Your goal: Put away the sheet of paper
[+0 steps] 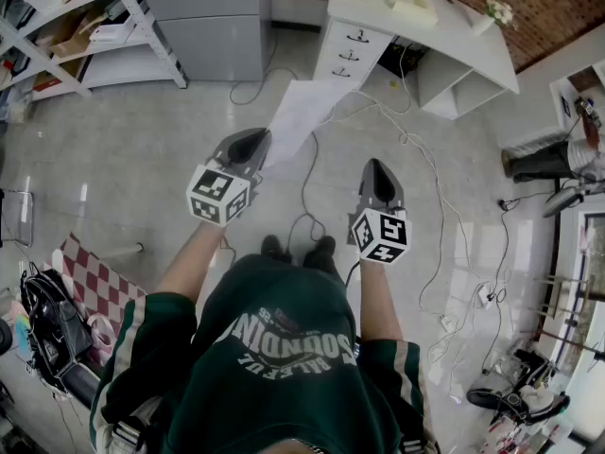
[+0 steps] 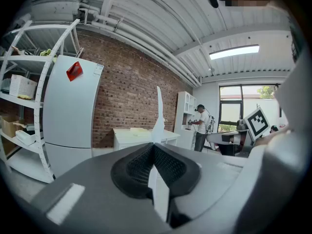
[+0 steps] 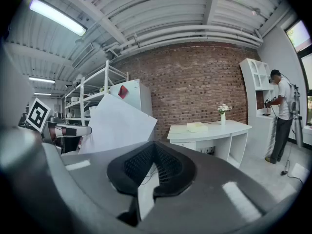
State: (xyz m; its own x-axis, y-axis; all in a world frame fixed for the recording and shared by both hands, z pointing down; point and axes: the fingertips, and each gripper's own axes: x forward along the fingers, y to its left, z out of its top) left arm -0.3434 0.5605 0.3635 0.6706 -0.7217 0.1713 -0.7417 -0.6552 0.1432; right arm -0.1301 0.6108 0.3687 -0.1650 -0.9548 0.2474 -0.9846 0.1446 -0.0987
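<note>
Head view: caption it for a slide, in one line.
Standing person holds a sheet of paper pinched in the left gripper, right gripper shut and empty.

Paper sheet (image 1: pixel 301 112) matt white — floor (image 1: pixel 142 178) glossy — brick wall (image 3: pixel 195 87) rough.

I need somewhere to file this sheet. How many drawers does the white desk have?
3, stacked at one end of the white desk: top drawer, middle drawer, bottom drawer. Its top may hide another.

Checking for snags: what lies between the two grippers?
Head view: grey floor and a thin black cable, between left gripper, holding the white paper sheet, and right gripper.
</note>
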